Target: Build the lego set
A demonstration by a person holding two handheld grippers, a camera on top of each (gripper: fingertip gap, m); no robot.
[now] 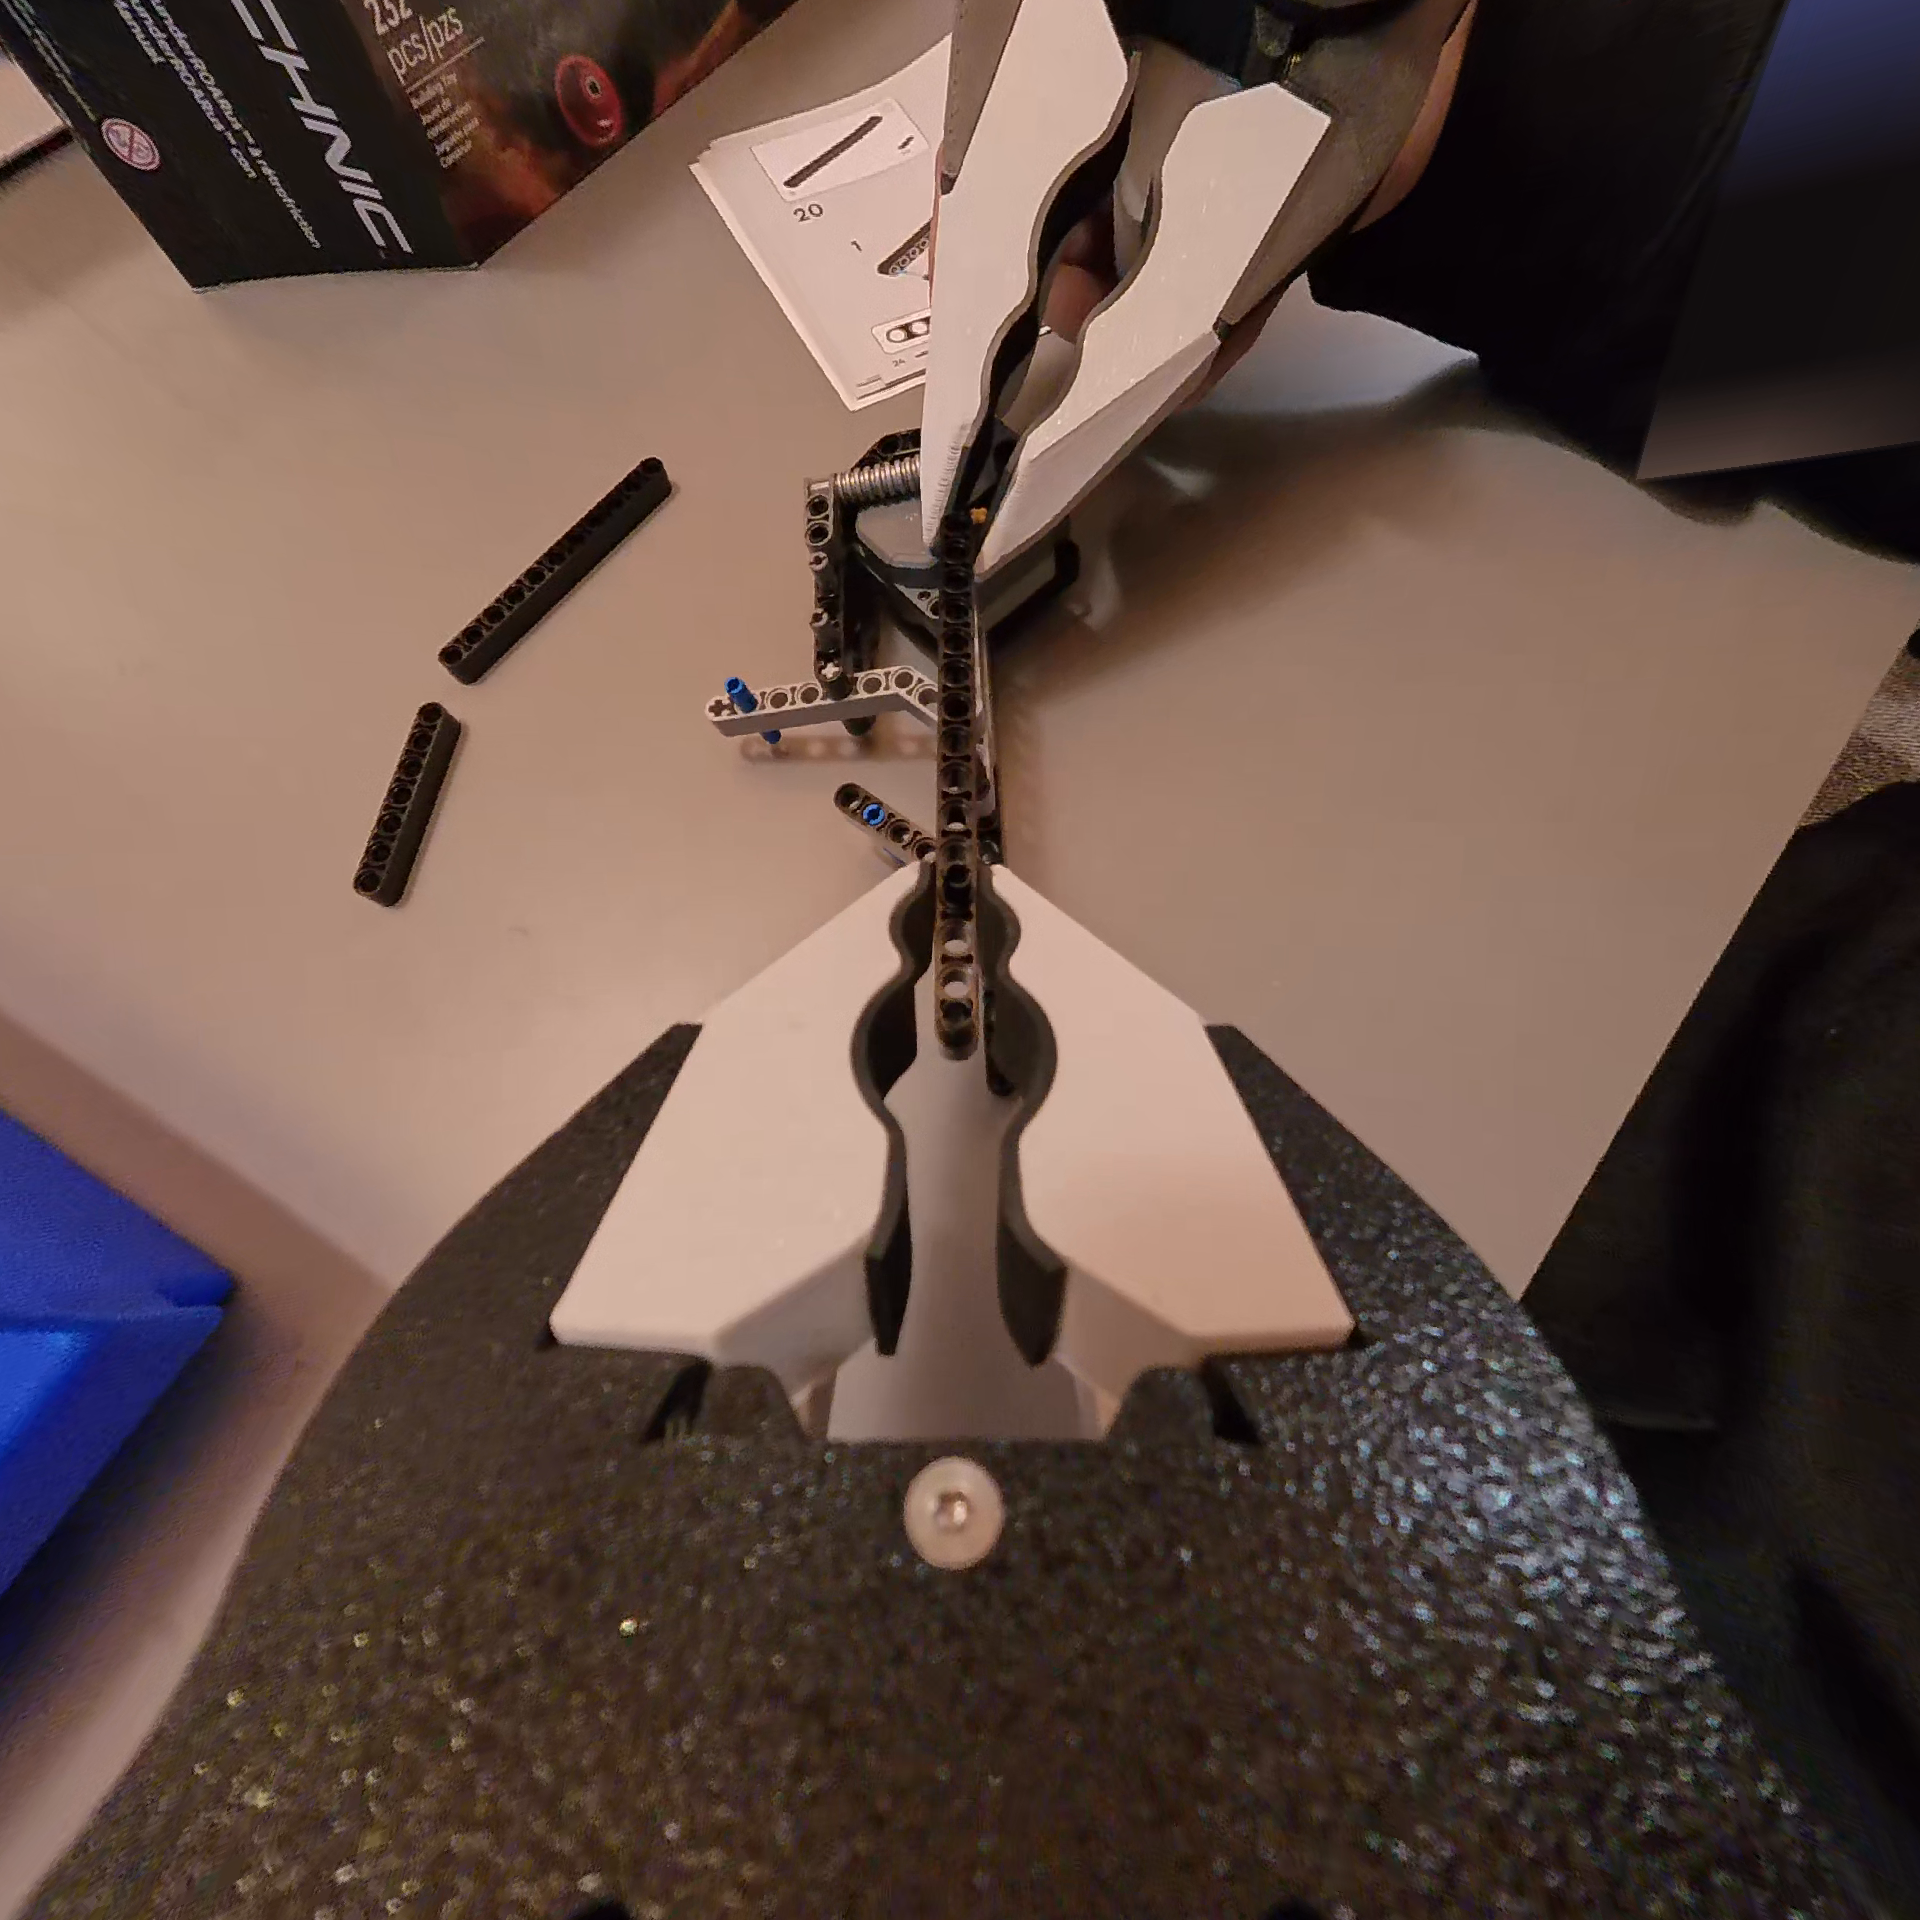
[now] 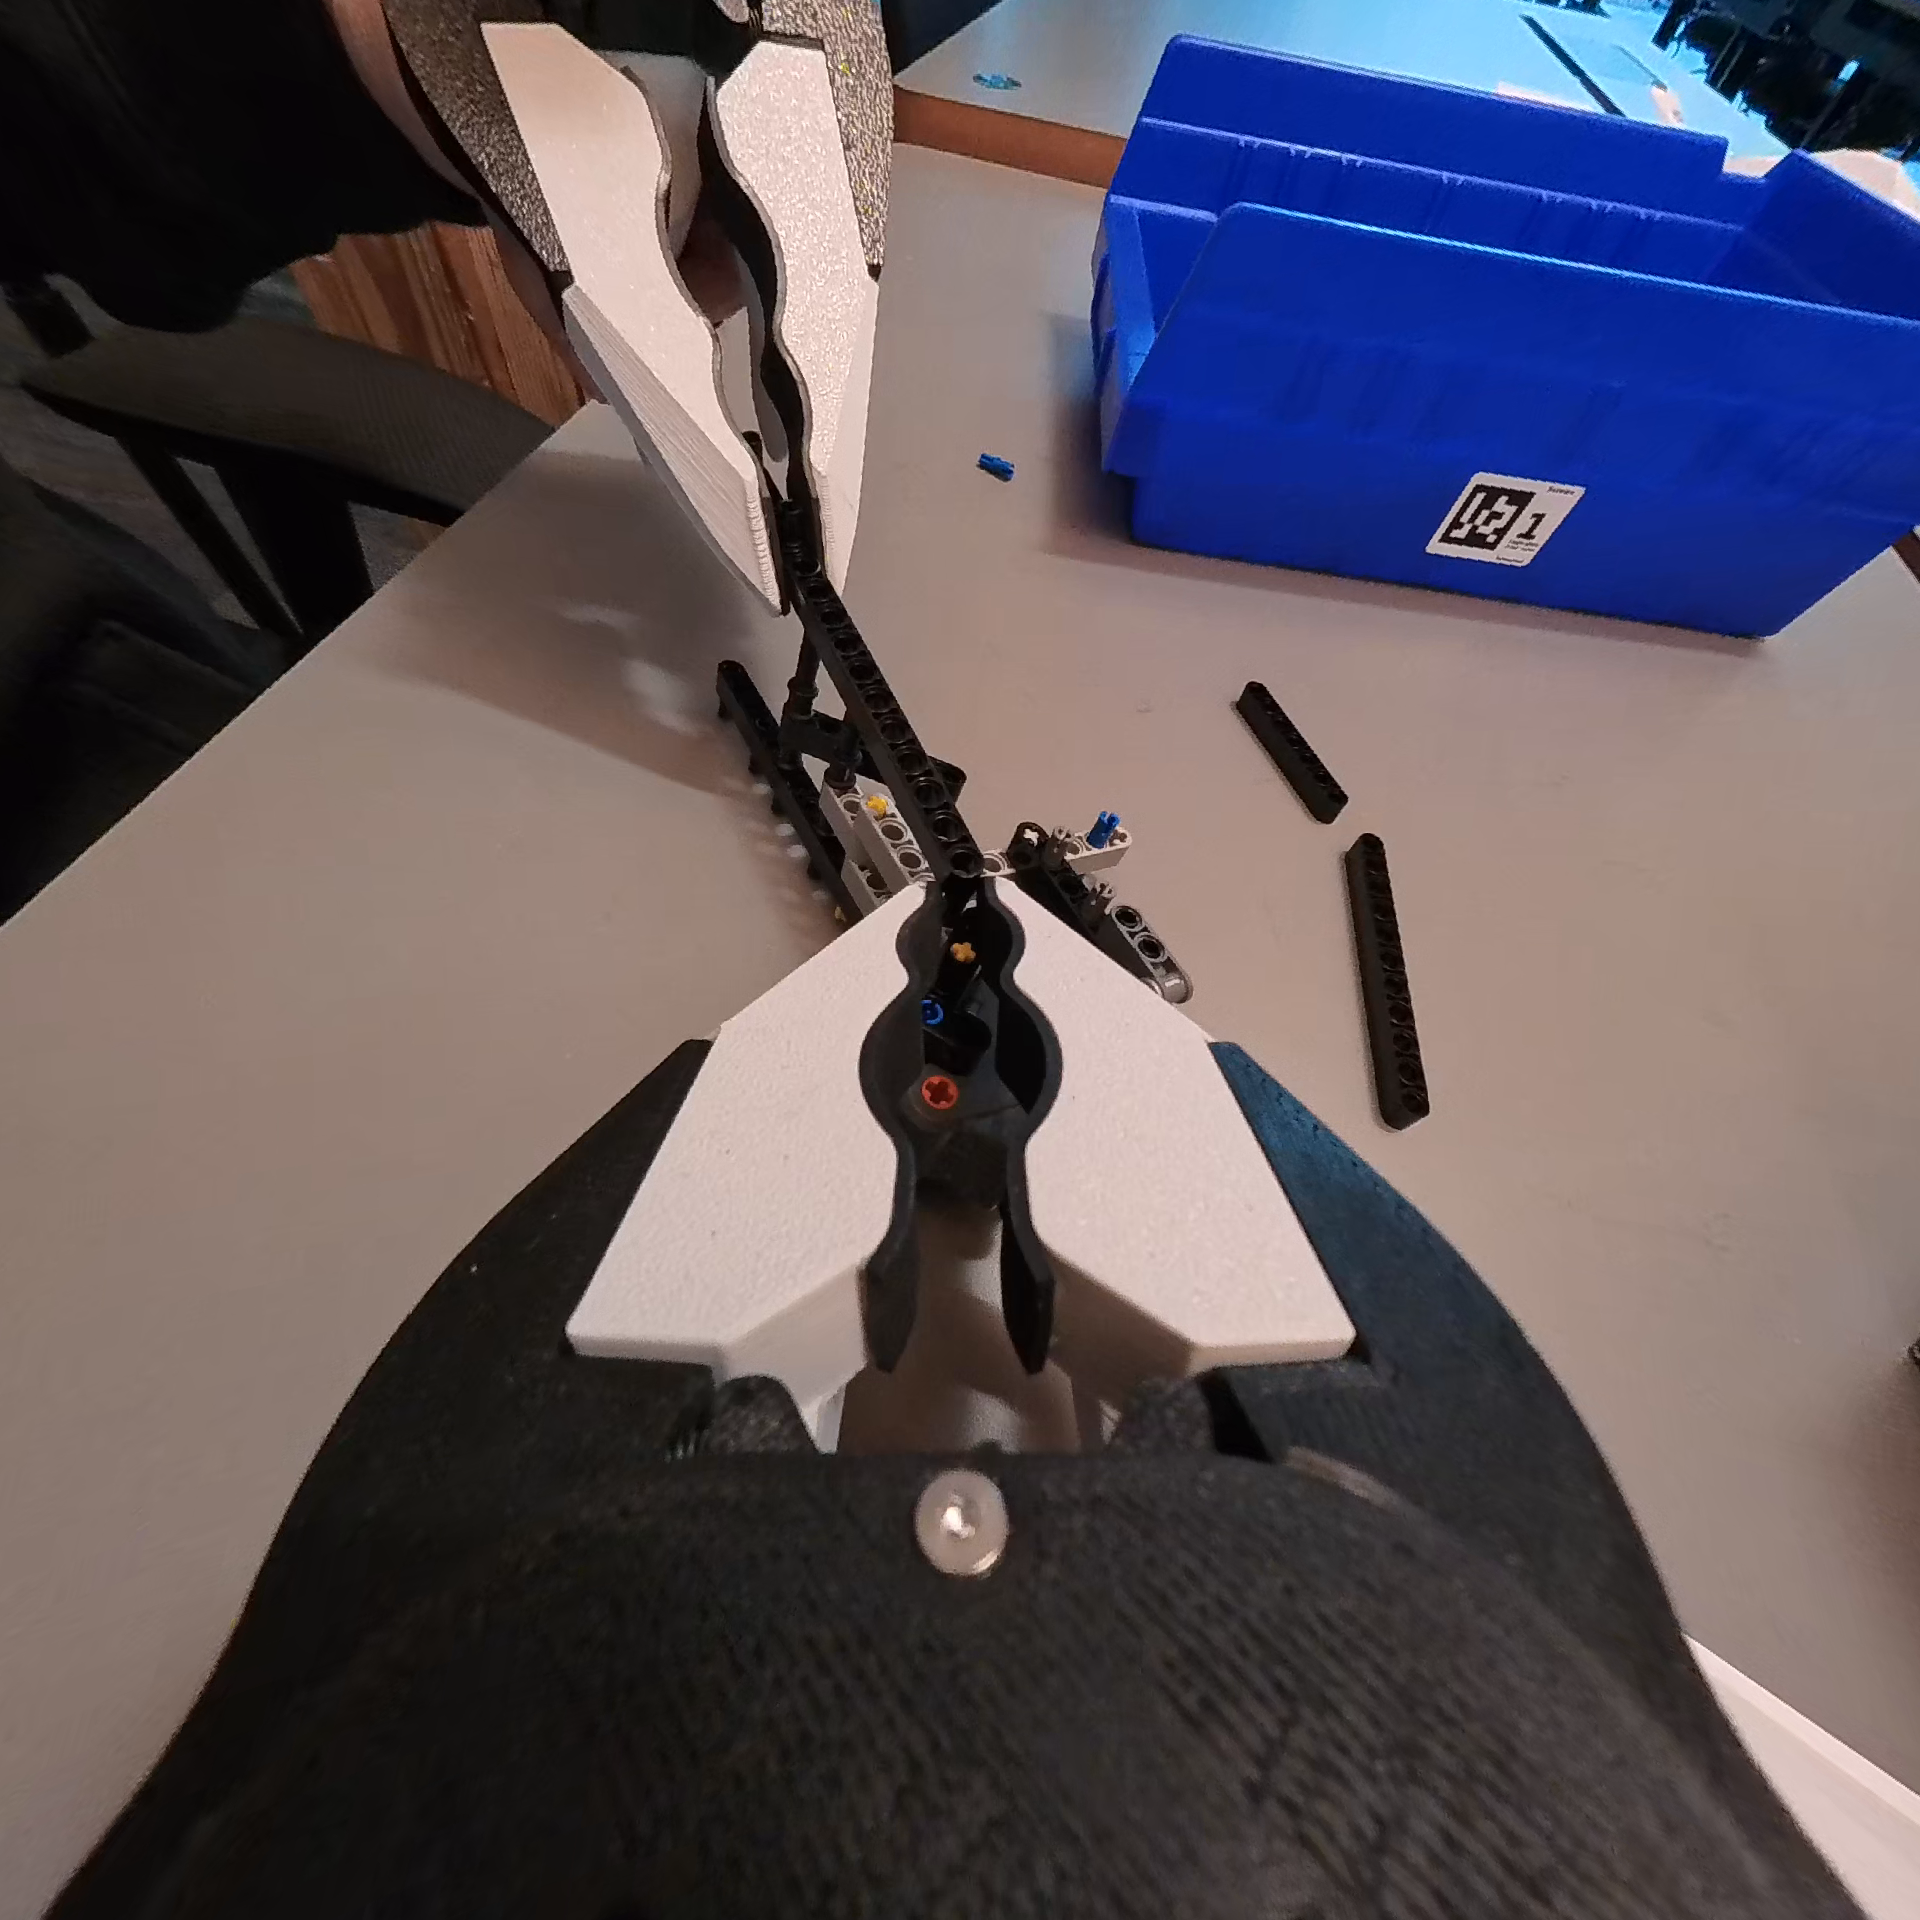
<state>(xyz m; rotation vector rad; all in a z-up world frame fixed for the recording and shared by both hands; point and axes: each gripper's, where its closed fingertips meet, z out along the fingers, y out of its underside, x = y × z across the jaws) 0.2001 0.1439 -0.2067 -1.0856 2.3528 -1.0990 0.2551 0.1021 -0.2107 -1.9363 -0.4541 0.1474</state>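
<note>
Left wrist view — both grippers [image 1: 954, 894] [image 2: 961, 904] clamp one holed black beam [image 1: 956, 727].

The long beam [image 1: 956, 748] is held at opposite ends between the left tool [image 1: 951, 883] and the right tool [image 1: 961, 520], above the partial assembly [image 1: 862, 623] on the tabletop [image 1: 1351, 779]. Two loose beams [image 1: 556, 569] are laid to its left in the left wrist view, with the box [image 1: 312, 125] and booklet [image 1: 831, 229] behind.

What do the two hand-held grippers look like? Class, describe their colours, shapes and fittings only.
Both match. The left gripper and right gripper each have a speckled black, rough-textured body that widens towards the camera, with one silver screw in the middle. The two fingers are pale grey angular wedges lined with wavy black inner pads. No cables show. The person wears dark sleeves.
</note>
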